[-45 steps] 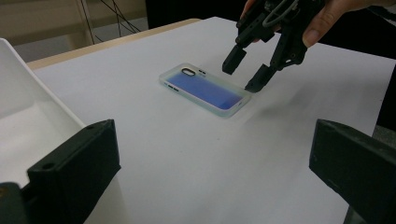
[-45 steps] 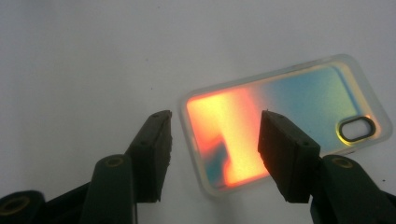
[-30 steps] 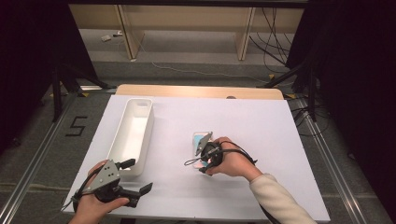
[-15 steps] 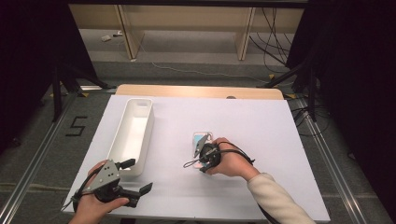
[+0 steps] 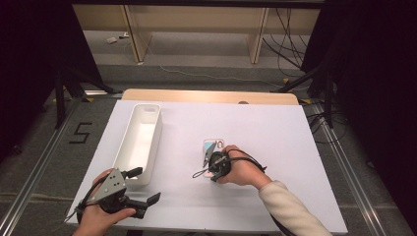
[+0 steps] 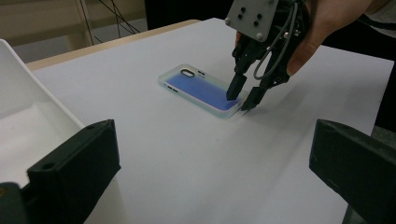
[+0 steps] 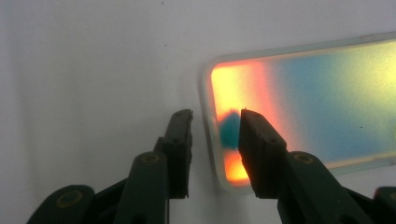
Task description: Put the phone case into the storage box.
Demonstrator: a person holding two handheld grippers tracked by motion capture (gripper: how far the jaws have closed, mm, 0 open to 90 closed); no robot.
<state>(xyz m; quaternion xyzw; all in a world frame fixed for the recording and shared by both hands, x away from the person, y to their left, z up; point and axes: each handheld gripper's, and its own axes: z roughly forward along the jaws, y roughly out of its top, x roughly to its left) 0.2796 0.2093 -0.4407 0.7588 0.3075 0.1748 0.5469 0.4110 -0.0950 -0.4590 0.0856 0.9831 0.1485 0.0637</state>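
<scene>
A clear phone case (image 5: pixel 213 146) with a blue iridescent inside lies flat on the white table, open side up; it shows as the case (image 6: pixel 198 86) and the case (image 7: pixel 303 102). My right gripper (image 5: pixel 208 161) points down at its near end. The right gripper (image 7: pixel 215 115) has one jaw outside the case's short rim and one inside, the rim between them with gaps on both sides; the jaws have just been closing. It shows as the right gripper (image 6: pixel 240 99) from the side. My left gripper (image 5: pixel 144 185) rests open and holds nothing at the table's front left.
A long white bin (image 5: pixel 147 107) stands lengthwise on the left of the table, close to the left gripper; its wall shows as the bin (image 6: pixel 21 88). The wooden table edge (image 5: pixel 206 96) runs along the back. Cables lie on the floor beyond.
Both hands keep their places and the case lies where it was. The right gripper's jaws look slightly narrower around the case's end.
</scene>
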